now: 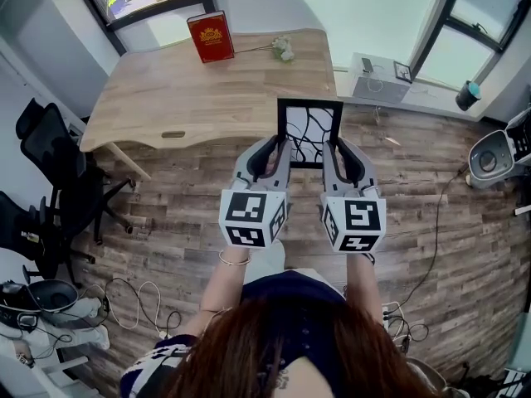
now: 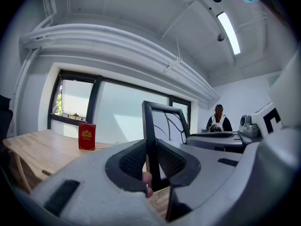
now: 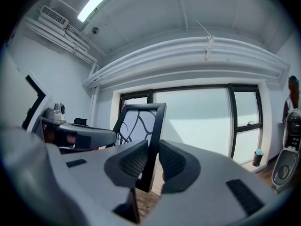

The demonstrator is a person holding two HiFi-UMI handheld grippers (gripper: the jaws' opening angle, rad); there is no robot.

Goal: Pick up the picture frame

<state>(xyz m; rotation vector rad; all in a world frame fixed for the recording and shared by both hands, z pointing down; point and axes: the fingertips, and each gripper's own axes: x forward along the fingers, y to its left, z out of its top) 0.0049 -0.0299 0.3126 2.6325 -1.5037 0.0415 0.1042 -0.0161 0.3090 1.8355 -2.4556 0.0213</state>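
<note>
A black picture frame with a white print of dark branching lines is held up in the air in front of the wooden desk. My left gripper is shut on the frame's left rail, and my right gripper is shut on its right rail. Both grippers hold the frame from its lower part, their marker cubes toward me. In the left gripper view the frame stands upright between the dark pads; in the right gripper view the frame rises above the jaws.
A red book stands at the desk's far edge, with a small white flower sprig beside it. A black office chair stands at the left. Cables trail over the wooden floor. A person stands far off in the left gripper view.
</note>
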